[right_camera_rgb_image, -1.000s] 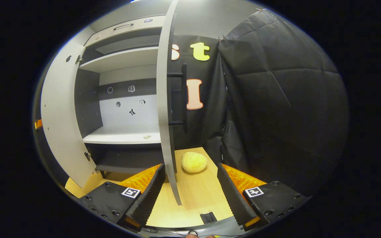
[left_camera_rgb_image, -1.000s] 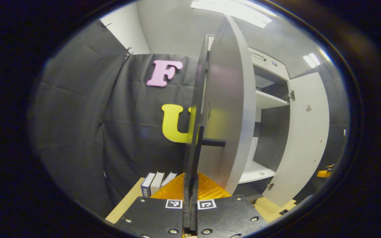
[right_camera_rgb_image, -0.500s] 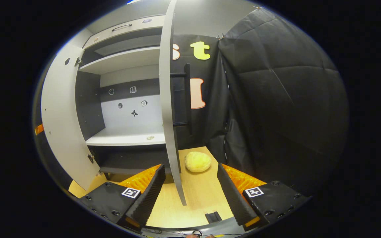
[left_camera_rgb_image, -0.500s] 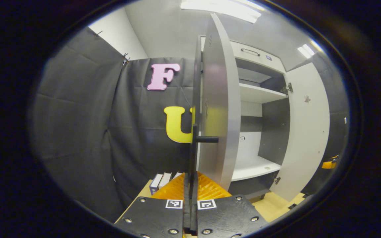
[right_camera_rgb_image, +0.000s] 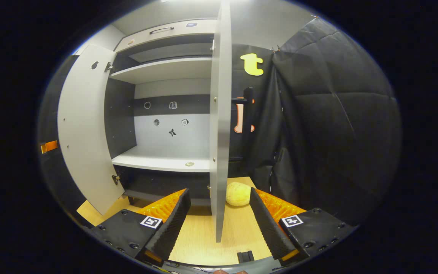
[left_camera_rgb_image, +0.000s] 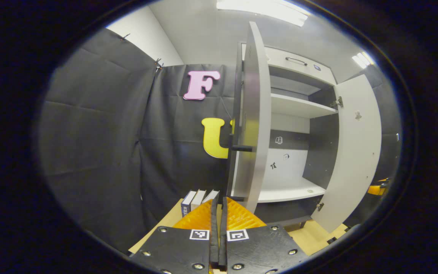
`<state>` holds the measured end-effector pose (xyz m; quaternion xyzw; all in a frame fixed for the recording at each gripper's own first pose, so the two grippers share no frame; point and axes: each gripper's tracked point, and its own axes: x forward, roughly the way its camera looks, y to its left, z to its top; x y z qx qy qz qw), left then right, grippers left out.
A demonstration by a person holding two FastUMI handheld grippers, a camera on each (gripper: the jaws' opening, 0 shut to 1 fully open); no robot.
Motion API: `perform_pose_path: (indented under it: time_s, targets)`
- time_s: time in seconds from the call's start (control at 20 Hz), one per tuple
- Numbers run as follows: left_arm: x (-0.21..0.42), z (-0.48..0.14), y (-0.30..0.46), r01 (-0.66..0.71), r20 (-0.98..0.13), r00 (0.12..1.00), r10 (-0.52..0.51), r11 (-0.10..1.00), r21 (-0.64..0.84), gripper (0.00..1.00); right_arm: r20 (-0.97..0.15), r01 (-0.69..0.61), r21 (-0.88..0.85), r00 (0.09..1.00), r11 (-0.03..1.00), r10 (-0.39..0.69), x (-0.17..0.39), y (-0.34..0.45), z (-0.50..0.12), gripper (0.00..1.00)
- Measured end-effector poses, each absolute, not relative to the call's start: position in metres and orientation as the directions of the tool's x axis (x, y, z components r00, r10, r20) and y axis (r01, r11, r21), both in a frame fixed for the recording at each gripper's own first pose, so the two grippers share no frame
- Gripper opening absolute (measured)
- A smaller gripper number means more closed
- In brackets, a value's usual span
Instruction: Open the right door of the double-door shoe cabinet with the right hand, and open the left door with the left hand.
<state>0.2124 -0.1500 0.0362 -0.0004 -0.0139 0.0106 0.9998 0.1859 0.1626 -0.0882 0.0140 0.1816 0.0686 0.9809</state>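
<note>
Both grippers hang back from a shoe cabinet (right_camera_rgb_image: 165, 68) I judge fully opened: my left gripper (left_camera_rgb_image: 219, 213) is pinched shut on nothing, just short of the left door (left_camera_rgb_image: 255, 114) and its black handle (left_camera_rgb_image: 242, 148), while my right gripper (right_camera_rgb_image: 219, 213) is spread wide, the right door (right_camera_rgb_image: 221, 114) edge-on between its fingers (right_camera_rgb_image: 173, 217) untouched, apparently let go, shelves (right_camera_rgb_image: 162, 161) exposed.
</note>
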Motion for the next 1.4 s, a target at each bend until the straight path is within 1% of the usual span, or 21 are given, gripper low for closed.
perform_pose_path:
  time_s: [0.05, 0.15, 0.2, 0.25, 0.35, 0.45, 0.6, 0.7, 0.75, 0.8, 0.9, 0.95, 1.1, 1.15, 1.35, 1.4]
  targets:
    - [0.203, 0.041, -0.154, -0.037, 0.045, 0.998, 0.037, 0.999, -0.008, 0.00, -0.360, -0.149, 0.054, 0.919, 0.987, 0.159, 0.186, 0.163, -0.089, 0.98]
    - [0.185, 0.050, -0.164, -0.054, 0.086, 0.995, 0.054, 0.999, -0.004, 0.32, -0.357, -0.188, 0.061, 0.913, 0.980, 0.197, 0.186, 0.166, -0.086, 0.99]
    - [0.179, 0.051, -0.176, -0.045, 0.104, 0.994, 0.043, 0.999, 0.014, 0.48, -0.348, -0.208, 0.062, 0.912, 0.976, 0.217, 0.188, 0.168, -0.083, 0.94]
    - [0.169, 0.053, -0.187, -0.046, 0.115, 0.992, 0.042, 0.998, 0.038, 0.55, -0.343, -0.219, 0.057, 0.912, 0.974, 0.225, 0.189, 0.167, -0.081, 0.99]
    - [0.143, 0.050, -0.210, -0.074, 0.126, 0.990, 0.064, 0.994, 0.077, 0.93, -0.325, -0.221, 0.055, 0.918, 0.974, 0.226, 0.189, 0.164, -0.076, 0.99]
    - [0.132, 0.047, -0.237, -0.072, 0.126, 0.990, 0.062, 0.994, 0.078, 0.94, -0.298, -0.223, 0.085, 0.924, 0.971, 0.238, 0.180, 0.159, -0.071, 0.99]
    - [0.122, 0.043, -0.271, -0.052, 0.114, 0.993, 0.043, 0.995, 0.080, 0.94, -0.240, -0.202, 0.024, 0.950, 0.979, 0.202, 0.172, 0.144, -0.057, 0.99]
    - [0.109, 0.045, -0.285, -0.062, 0.122, 0.991, 0.051, 0.994, 0.088, 0.94, -0.211, -0.213, 0.031, 0.954, 0.977, 0.215, 0.168, 0.138, -0.052, 0.99]
    - [0.101, 0.047, -0.290, -0.068, 0.132, 0.990, 0.056, 0.994, 0.090, 0.94, -0.198, -0.227, 0.053, 0.952, 0.972, 0.233, 0.166, 0.137, -0.048, 0.94]
    - [0.093, 0.049, -0.294, -0.076, 0.141, 0.988, 0.062, 0.993, 0.092, 0.95, -0.183, -0.237, 0.067, 0.952, 0.969, 0.246, 0.163, 0.135, -0.042, 0.98]
    - [0.081, 0.049, -0.297, -0.099, 0.141, 0.986, 0.083, 0.989, 0.106, 0.94, -0.157, -0.229, 0.068, 0.959, 0.971, 0.237, 0.159, 0.126, -0.036, 0.94]
    - [0.075, 0.049, -0.299, -0.103, 0.139, 0.987, 0.086, 0.988, 0.117, 0.94, -0.149, -0.224, 0.065, 0.961, 0.972, 0.232, 0.157, 0.122, -0.034, 0.98]
    - [0.068, 0.049, -0.302, -0.115, 0.132, 0.986, 0.098, 0.985, 0.125, 0.94, -0.139, -0.217, 0.071, 0.964, 0.974, 0.225, 0.153, 0.114, -0.033, 0.99]
    - [0.068, 0.047, -0.301, -0.121, 0.125, 0.987, 0.106, 0.986, 0.117, 0.94, -0.139, -0.217, 0.087, 0.964, 0.972, 0.228, 0.152, 0.114, -0.033, 0.94]
    - [0.075, 0.045, -0.301, -0.119, 0.112, 0.988, 0.108, 0.988, 0.101, 0.94, -0.131, -0.207, 0.125, 0.966, 0.970, 0.223, 0.152, 0.114, -0.033, 0.94]
    - [0.077, 0.044, -0.300, -0.117, 0.109, 0.988, 0.106, 0.988, 0.102, 0.94, -0.128, -0.197, 0.123, 0.969, 0.973, 0.213, 0.152, 0.112, -0.033, 0.98]
